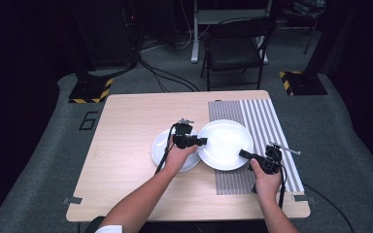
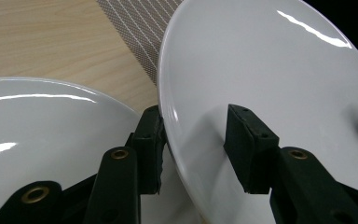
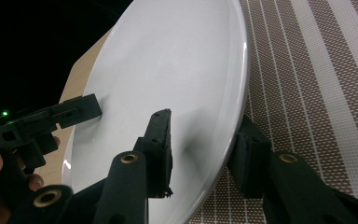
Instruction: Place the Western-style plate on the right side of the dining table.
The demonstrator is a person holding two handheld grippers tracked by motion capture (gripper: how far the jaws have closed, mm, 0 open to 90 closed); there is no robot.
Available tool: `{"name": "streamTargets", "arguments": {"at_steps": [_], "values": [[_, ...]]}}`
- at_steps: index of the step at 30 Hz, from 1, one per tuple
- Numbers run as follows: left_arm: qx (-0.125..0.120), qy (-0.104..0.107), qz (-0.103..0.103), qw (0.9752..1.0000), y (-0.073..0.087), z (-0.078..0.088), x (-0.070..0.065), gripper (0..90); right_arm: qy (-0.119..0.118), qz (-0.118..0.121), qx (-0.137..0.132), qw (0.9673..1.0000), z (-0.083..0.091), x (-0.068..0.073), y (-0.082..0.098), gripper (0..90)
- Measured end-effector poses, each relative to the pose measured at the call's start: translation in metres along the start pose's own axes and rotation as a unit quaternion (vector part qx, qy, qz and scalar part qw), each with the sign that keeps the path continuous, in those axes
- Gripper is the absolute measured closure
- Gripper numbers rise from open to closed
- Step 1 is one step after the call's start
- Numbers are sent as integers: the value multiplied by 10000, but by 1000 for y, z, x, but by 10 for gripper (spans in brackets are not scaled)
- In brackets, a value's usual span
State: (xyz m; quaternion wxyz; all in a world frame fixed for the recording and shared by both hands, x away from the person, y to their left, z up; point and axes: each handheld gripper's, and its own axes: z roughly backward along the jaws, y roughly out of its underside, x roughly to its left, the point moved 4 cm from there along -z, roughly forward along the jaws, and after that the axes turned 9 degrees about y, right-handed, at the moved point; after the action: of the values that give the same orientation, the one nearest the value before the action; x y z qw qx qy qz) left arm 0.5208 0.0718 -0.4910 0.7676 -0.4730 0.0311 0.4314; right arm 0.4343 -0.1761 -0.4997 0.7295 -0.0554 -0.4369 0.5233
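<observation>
Two white plates are on the light wooden table (image 1: 126,160), and the person has both grippers on one of them. The larger white plate (image 1: 226,143) sits over the near-left edge of the striped placemat (image 1: 267,126), and its left edge overlaps the smaller white plate (image 1: 161,145) lying flat on the bare wood just beside it. The left gripper (image 1: 200,141) straddles the larger plate's left rim: in the left gripper view one jaw is under the rim and the other over the plate's face, with a gap still showing between pad and plate, so it looks part open rather than clamped. The right gripper (image 1: 245,154) brackets the near-right rim the same way; in the right gripper view one pad sits against the upper face and the other below the edge, but I cannot tell whether it is really pinching. It looks like a two-handed lift of the larger plate, perhaps to stack it on the smaller one. To do that well, I'd want both sets of jaws closed firmly on the rim before raising, the two hands rising together so the glossy plate stays level, and the left edge clearing the smaller plate without dragging on it.
</observation>
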Motion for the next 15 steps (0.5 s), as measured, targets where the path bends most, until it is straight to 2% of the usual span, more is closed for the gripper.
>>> {"name": "streamTargets", "arguments": {"at_steps": [10,15], "values": [[54,58,-137,9999,-6,-8,-10,578,67,-105,-106,9999,9,-8,-2,626],[62,82,-128,9999,-8,-12,-14,579,98,-136,-135,9998,13,-12,-1,625]]}}
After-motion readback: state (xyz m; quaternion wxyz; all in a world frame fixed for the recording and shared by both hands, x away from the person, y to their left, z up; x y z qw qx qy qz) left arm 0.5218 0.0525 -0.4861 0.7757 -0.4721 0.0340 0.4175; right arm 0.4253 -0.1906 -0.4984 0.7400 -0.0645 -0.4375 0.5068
